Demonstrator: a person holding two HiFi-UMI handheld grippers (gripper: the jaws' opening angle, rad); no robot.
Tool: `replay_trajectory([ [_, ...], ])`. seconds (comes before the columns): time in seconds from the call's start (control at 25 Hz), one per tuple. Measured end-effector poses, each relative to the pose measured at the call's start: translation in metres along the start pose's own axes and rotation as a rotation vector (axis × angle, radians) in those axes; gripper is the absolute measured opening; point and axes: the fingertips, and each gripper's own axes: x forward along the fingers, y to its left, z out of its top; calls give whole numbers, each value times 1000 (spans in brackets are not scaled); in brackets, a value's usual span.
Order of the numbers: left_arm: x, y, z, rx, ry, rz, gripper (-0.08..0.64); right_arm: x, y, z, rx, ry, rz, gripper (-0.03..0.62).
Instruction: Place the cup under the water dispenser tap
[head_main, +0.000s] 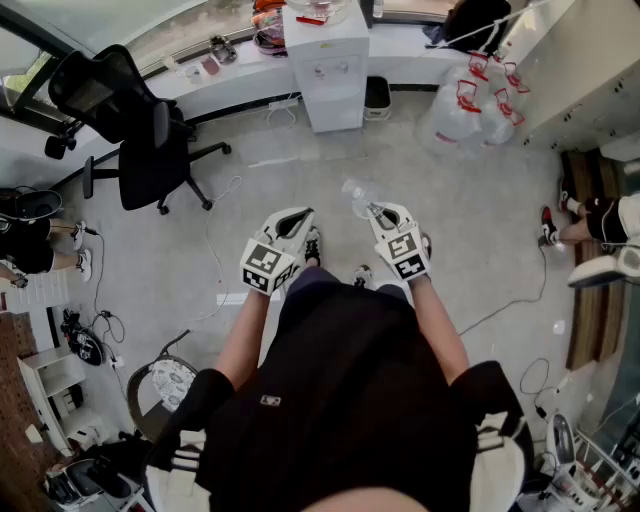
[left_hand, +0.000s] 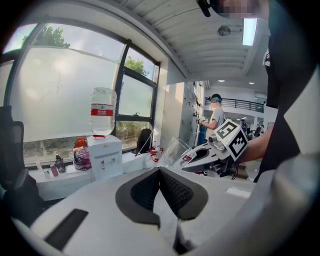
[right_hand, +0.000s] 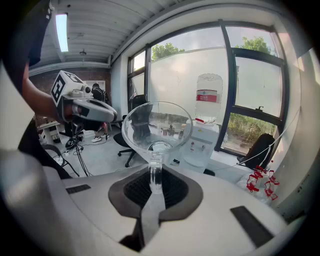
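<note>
My right gripper (head_main: 378, 212) (right_hand: 156, 177) is shut on the lower part of a clear plastic cup (head_main: 360, 197) (right_hand: 157, 127), whose open mouth faces forward. The cup (left_hand: 172, 151) also shows in the left gripper view, held out by the right gripper (left_hand: 200, 152). Beside it, my left gripper (head_main: 300, 215) (left_hand: 160, 172) is shut with nothing between its pads; it appears at the left as the left gripper (right_hand: 87, 107). The white water dispenser (head_main: 328, 65) (left_hand: 105, 156) (right_hand: 202, 145), with a bottle on top, stands at the far wall by the windows, well ahead of both grippers.
A black office chair (head_main: 140, 130) stands to the left of the dispenser. Several large water bottles (head_main: 465, 105) sit on the floor at its right, and a black bin (head_main: 377, 97) is next to it. Cables (head_main: 215, 230) run across the grey floor. A person's legs (head_main: 35, 255) show at the left edge.
</note>
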Motion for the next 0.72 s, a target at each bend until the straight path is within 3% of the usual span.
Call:
replay_trajectory([
  [0.36,24,2,21,23,-12,-26,0,4,-13,4,-11,-8,1,12],
  [0.72,22,-11,13,18,12,-12,0,-5,-10,-7,-9,-14,22,12],
])
